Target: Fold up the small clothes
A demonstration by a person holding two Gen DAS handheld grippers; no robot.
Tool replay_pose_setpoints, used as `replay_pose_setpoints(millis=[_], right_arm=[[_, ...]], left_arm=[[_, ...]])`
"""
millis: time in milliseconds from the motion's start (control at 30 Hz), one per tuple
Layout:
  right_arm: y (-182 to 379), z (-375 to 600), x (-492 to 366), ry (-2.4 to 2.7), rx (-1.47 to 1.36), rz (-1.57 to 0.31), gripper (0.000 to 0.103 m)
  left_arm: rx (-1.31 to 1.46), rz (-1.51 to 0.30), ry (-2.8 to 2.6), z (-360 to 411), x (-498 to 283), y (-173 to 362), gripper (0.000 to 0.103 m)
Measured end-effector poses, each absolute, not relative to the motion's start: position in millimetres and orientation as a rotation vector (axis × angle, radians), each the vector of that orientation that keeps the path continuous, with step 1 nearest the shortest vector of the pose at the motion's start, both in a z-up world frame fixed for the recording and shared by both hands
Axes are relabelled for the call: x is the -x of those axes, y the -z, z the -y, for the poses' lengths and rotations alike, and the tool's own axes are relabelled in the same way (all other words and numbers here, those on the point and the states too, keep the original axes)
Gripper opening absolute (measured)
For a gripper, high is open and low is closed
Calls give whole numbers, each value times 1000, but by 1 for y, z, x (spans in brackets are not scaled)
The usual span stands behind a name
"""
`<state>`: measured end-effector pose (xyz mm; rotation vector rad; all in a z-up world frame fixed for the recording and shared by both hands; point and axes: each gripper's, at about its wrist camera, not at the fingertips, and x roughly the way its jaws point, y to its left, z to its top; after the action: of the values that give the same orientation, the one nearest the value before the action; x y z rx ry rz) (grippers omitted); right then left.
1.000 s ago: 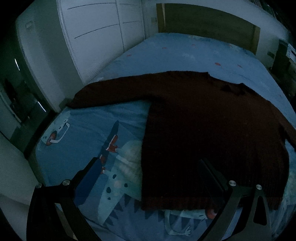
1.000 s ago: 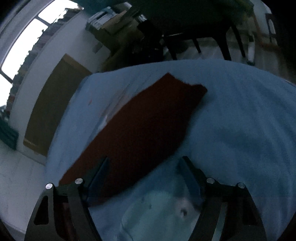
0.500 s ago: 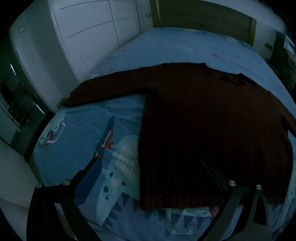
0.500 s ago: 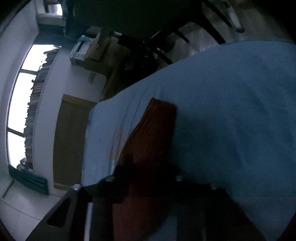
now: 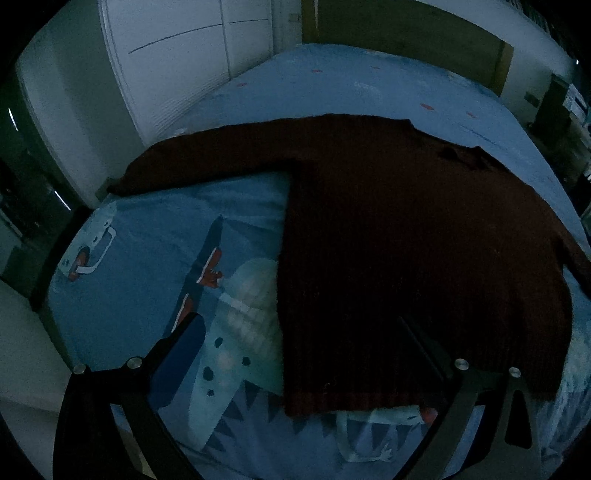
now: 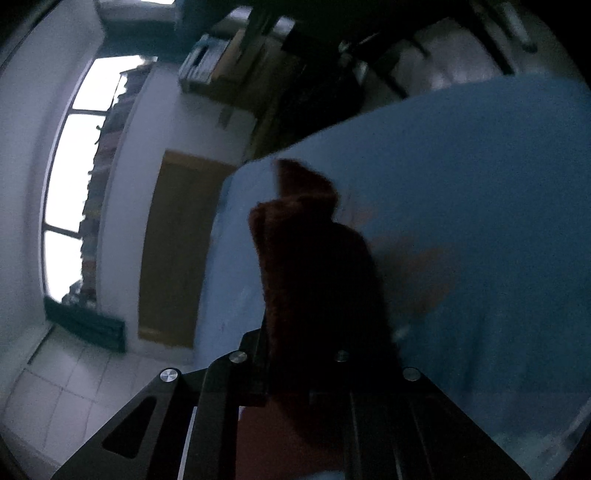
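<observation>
- Blue printed bedsheet [image 5: 155, 236] fills the space under both your tools; its cartoon aeroplane print lies directly below and between the fingers of your left gripper [image 5: 303, 350].
- Dark maroon sweater [image 5: 406, 258] lies flat on that sheet, its body ahead of the left gripper and reaching under that tool's right-hand finger; one sleeve stretches away to the far left, toward the bed's edge.
- Ribbed hem of the sweater runs just in front of the left gripper's base, and nothing sits on top of the cloth there.
- White wardrobe doors [image 5: 177, 62] stand beyond the bed to the left gripper's far left, with a wooden headboard [image 5: 399, 29] straight ahead at the far end.
- Your left gripper is spread wide and hovers over the hem corner; its fingers [image 5: 181, 354] grip nothing, and whether the right-hand one touches the cloth you cannot tell in this dim light.
- Your right gripper [image 6: 306, 332] has its fingers pressed together on the sweater's other sleeve [image 6: 314, 251], having just finished closing with that cloth between them.
- That sleeve stands up from the pinch, raised off the sheet, and its free end flops over ahead of the tool.
- Beyond the right gripper, to its left, you see a bright window [image 6: 74, 184] and a tiled floor [image 6: 66, 387]; the picture is blurred.
</observation>
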<state>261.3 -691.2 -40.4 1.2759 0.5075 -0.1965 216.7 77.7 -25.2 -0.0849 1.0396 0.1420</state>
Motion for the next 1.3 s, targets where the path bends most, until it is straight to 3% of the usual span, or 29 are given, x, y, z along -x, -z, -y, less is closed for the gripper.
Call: replay_pose_setpoints(millis=[833,1300], right_arm=[[-48,361,-410,-327,-1147,-742,12],[-39,211,-438,-487,-1054,-850,12]], left_arm=[[313,-1002,-256,-203,-173,29,100],[377,-1010,-284,-244,-160,43,100]])
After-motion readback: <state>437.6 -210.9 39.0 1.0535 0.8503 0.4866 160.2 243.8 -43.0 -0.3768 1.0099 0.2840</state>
